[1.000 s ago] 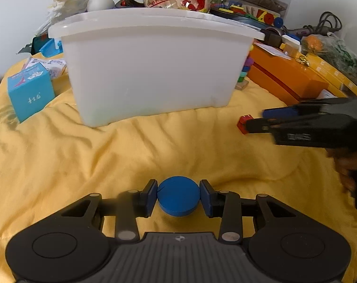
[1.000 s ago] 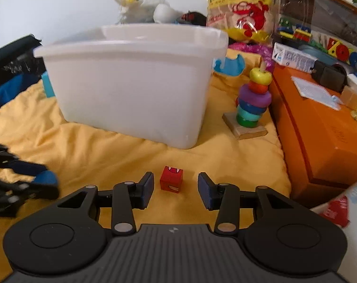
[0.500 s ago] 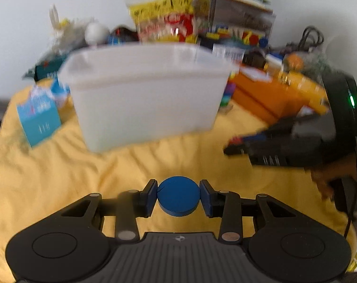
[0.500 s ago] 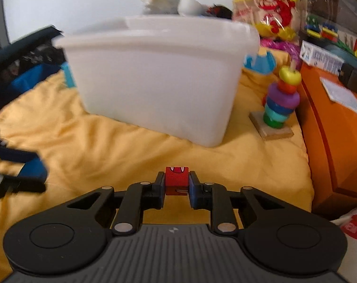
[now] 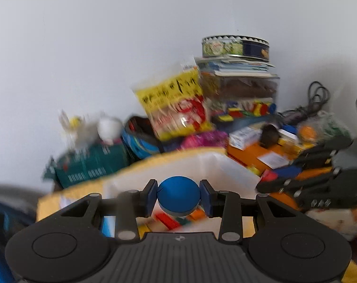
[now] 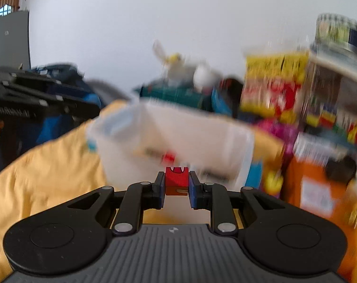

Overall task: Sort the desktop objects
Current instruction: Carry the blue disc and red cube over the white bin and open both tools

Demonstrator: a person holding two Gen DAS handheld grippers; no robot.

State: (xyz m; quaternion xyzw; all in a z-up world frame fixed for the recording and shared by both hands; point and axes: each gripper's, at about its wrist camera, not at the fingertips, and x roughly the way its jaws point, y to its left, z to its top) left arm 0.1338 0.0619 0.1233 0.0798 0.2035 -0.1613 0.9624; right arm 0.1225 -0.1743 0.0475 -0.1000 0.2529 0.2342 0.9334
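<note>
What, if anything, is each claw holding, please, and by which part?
The left claw pinches a round blue disc by its opposite edges; the right claw clamps a small red cube by its two side faces.

**Both pieces lifted to bin height**

Right gripper [image 6: 177,189]: a second ago its fingers [image 6: 160,189] stood apart around the red cube [image 6: 177,179] on the yellow cloth [image 6: 44,172]; now they're clamped on it and the cube is off the cloth, in front of the white bin [image 6: 178,136] wall near the rim.

Left gripper [image 5: 178,199]: blue disc [image 5: 178,194] was low over the cloth, in front of the bin; now it's up above the bin's near rim [image 5: 164,165], with the contents visible below. In the left view the right gripper moved from cloth level to beside the bin's rim.
</note>
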